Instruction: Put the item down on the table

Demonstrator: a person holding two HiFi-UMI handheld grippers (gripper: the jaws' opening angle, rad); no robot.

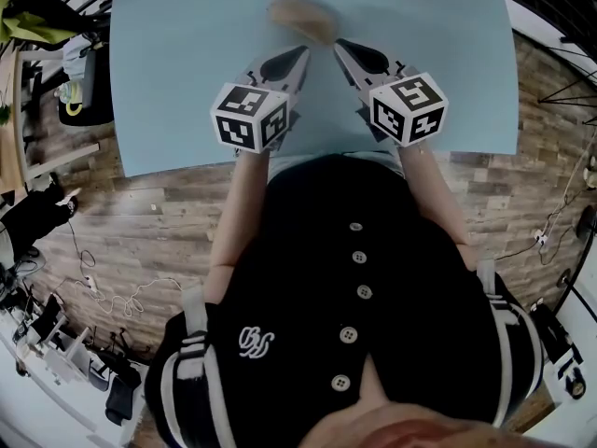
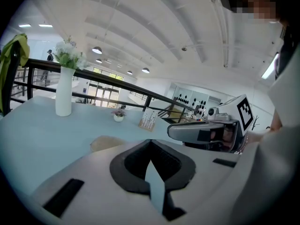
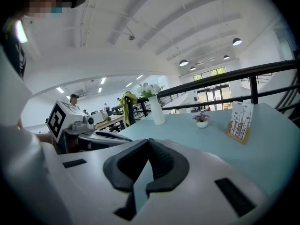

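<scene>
In the head view, I see the light blue table (image 1: pixel 187 82) with a tan, flattish rounded item (image 1: pixel 300 15) lying on it, just ahead of both gripper tips. It is blurred, so I can only guess it is soft or bready. The left gripper (image 1: pixel 302 53) and the right gripper (image 1: pixel 339 45) point toward it from either side, both clear of it, with their tips near each other.

In the left gripper view, the left gripper (image 2: pixel 150 141) has its black pads brought together at the tip and nothing is between them. Only a sliver of table shows through the notch behind. The tan item (image 2: pixel 108 143) rests on the table beyond the jaws, to their left. Farther back stand a tall white vase of flowers (image 2: pixel 63 97), a small potted plant (image 2: pixel 118 116) and a wooden card stand (image 2: pixel 147 120).

In the right gripper view, the right gripper (image 3: pixel 149 140) is likewise closed on nothing, pads meeting at the tip. The vase (image 3: pixel 157 110), the potted plant (image 3: pixel 202 120) and the card stand (image 3: pixel 239 121) sit across the table, well apart from the jaws.
</scene>
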